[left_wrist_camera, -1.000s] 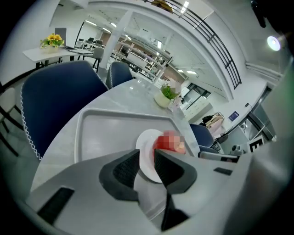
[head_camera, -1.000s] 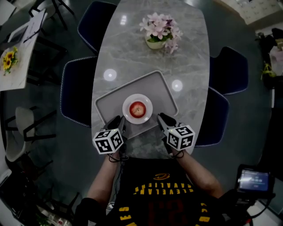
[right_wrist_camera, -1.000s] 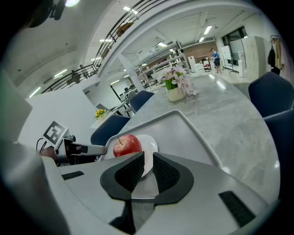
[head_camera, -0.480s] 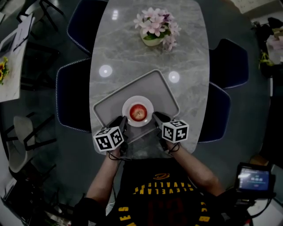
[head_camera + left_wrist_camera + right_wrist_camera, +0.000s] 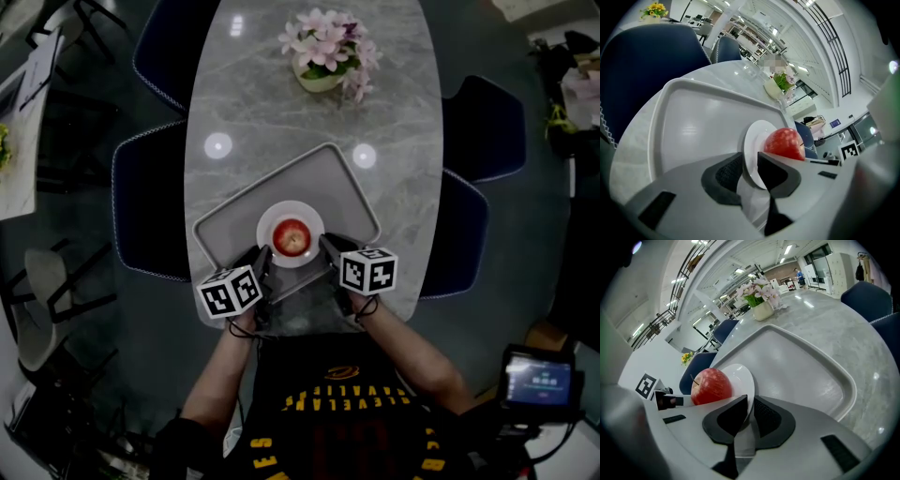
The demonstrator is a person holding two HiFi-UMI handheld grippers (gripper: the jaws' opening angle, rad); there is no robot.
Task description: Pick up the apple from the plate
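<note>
While the apple (image 5: 292,236) is sitting untouched at the middle of the plate (image 5: 268,225), the left gripper (image 5: 260,259) and right gripper (image 5: 326,247) are each seemingly pinching the plate's near rim, so the apple's lift is still waiting.

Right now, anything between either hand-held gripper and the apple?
Only the rim of the plate. The left hand-held gripper and right hand-held gripper each close on it from opposite sides; the apple sits just past. Nothing else.
</note>
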